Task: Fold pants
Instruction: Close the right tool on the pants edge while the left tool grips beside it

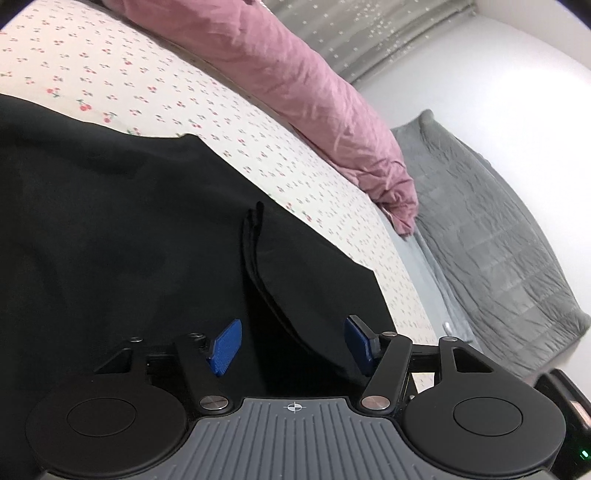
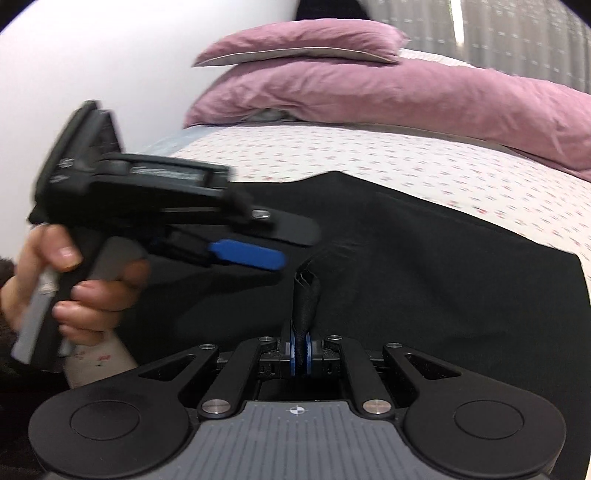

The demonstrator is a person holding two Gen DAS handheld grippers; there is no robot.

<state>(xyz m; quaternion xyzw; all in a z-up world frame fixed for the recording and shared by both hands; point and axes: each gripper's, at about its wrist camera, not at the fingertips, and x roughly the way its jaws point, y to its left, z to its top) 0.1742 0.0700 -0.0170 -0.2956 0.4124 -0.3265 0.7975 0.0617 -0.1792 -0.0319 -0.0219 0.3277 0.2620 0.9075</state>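
Black pants [image 1: 110, 221] lie spread on a bed sheet [image 1: 110, 74] printed with small cherries; they also show in the right wrist view [image 2: 424, 277]. My left gripper [image 1: 293, 345] is open just above the pants, its blue pads on either side of a raised fold of fabric [image 1: 258, 251]. It also shows in the right wrist view [image 2: 258, 254], held in a hand at the left. My right gripper [image 2: 300, 352] is shut on a pinched edge of the pants [image 2: 306, 295] that stands up between its pads.
A pink duvet [image 1: 295, 92] and a pink pillow [image 2: 306, 40] lie along the far side of the bed. A grey quilted blanket [image 1: 480, 240] lies beyond the bed's edge. Grey curtains [image 1: 369, 33] hang behind.
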